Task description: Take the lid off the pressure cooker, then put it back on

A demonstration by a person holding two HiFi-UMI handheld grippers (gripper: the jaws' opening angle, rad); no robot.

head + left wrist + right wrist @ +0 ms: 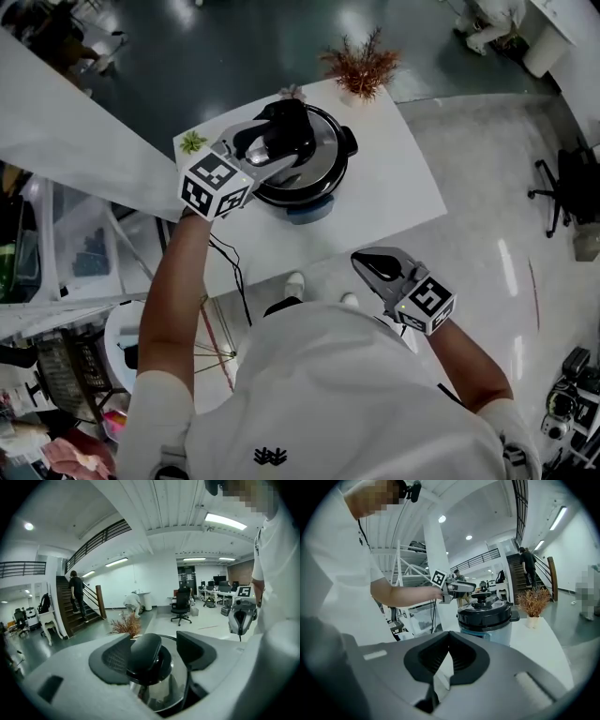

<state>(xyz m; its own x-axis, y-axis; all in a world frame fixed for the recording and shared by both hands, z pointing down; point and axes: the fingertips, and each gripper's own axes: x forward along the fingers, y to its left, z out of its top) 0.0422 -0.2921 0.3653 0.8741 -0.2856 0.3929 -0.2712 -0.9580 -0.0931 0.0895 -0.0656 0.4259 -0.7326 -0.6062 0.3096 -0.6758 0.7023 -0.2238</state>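
Note:
The pressure cooker [309,202] stands on the white table [398,178], its steel lid [325,141] seated on the pot. My left gripper [284,128] reaches over the lid from the left. In the left gripper view the left gripper [153,641] is open, and the lid's black knob [146,654] rises between its jaws with a gap on the right side. My right gripper [360,258] hovers at the table's near edge, away from the cooker, and holds nothing. The right gripper [449,638] has its jaws shut, with the cooker [487,618] ahead of it.
A dried reddish plant [361,64] stands at the table's far edge and a small green plant [192,142] at its left corner. An office chair [561,187] is on the floor at right. Shelving and clutter [66,244] crowd the left side.

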